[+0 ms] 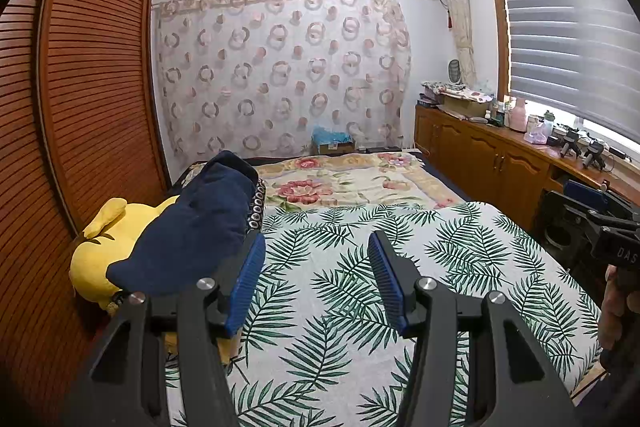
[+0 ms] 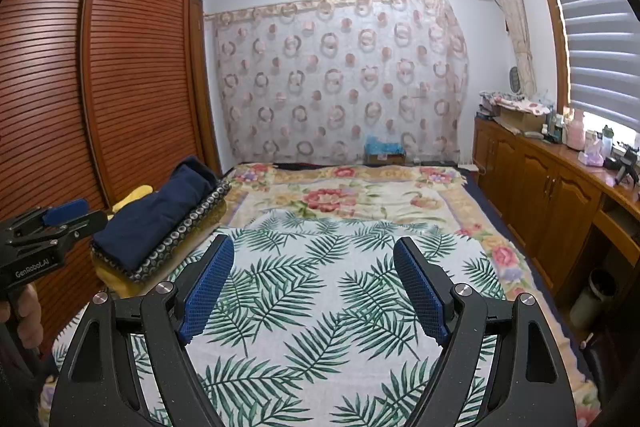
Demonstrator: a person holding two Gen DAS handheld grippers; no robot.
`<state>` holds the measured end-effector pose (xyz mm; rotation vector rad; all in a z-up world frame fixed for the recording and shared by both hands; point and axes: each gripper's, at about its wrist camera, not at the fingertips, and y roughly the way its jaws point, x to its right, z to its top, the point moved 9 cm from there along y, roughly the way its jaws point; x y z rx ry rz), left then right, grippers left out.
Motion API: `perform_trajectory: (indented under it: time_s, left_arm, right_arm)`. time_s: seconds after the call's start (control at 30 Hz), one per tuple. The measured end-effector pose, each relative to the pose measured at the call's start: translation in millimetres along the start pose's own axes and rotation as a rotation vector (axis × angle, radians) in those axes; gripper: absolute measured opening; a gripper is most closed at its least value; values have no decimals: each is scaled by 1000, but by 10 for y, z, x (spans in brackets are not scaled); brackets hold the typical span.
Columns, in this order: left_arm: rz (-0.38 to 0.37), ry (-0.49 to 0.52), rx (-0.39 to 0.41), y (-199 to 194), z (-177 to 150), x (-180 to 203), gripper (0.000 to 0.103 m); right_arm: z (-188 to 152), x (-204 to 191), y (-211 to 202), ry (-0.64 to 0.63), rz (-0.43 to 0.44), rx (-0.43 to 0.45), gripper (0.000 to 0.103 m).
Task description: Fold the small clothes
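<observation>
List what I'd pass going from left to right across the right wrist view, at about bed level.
Left gripper → folded navy garment on a dotted-edge cloth → palm-leaf sheet → floral blanket → wooden cabinets.

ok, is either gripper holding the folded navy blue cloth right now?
No: the left gripper and right gripper both hang open over the leaf-print sheet, while the folded navy blue cloth lies apart.
</observation>
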<state>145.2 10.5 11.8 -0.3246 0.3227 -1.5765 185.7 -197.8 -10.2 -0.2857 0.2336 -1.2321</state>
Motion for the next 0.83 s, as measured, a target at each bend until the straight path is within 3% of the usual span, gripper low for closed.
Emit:
perform_trajectory:
  time_s: [0.83]
  left_arm:
    - [-1,1,2,-1,-23,7,53]
  right_arm:
    - [-4,0,6,1,0,1,84]
